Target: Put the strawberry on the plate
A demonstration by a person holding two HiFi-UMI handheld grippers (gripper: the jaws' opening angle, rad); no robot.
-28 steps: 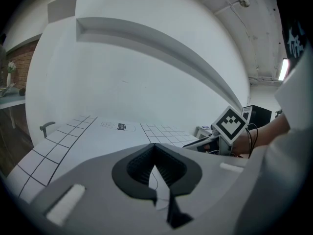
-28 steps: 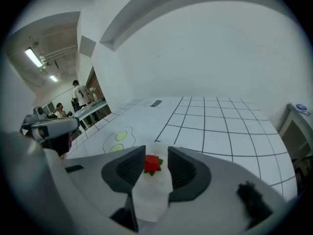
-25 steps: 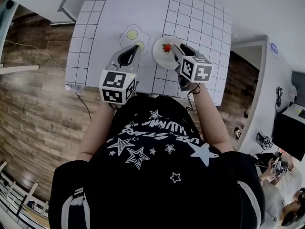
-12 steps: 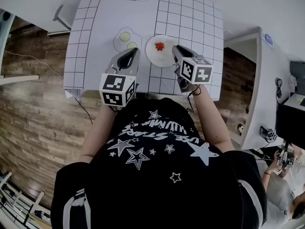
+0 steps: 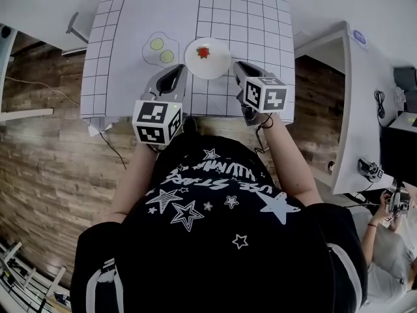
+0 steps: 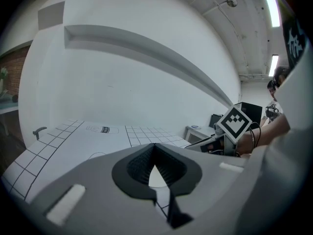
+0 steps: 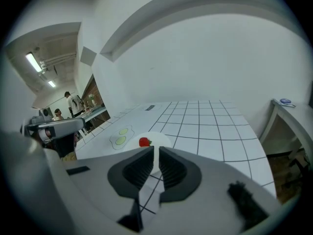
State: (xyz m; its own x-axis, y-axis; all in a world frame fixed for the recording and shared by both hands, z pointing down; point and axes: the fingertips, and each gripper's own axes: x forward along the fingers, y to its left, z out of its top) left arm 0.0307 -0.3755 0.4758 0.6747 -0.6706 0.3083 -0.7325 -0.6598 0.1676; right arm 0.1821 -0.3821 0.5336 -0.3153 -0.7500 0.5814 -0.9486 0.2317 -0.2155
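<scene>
The small red strawberry with a green cap (image 5: 202,52) is sitting on the round white plate (image 5: 216,66), a little left of the plate's middle. The plate is resting on the white table sheet printed with a black grid (image 5: 247,18). Judging by that, the placing is looking done.

The grey right hand-held gripper (image 5: 236,67) is hovering just off the plate's near-right rim. Its jaws are closing, with only a narrow slit showing and nothing between them. From this gripper the strawberry is lying ahead and slightly left, past the jaw tips and clear of them.

The grey left hand-held gripper (image 5: 177,72) is hanging off the plate's near-left side, clenched tip to tip on nothing. Both grippers are standing about equally near the fruit. The strawberry is showing too small for its long axis to be told.
</scene>
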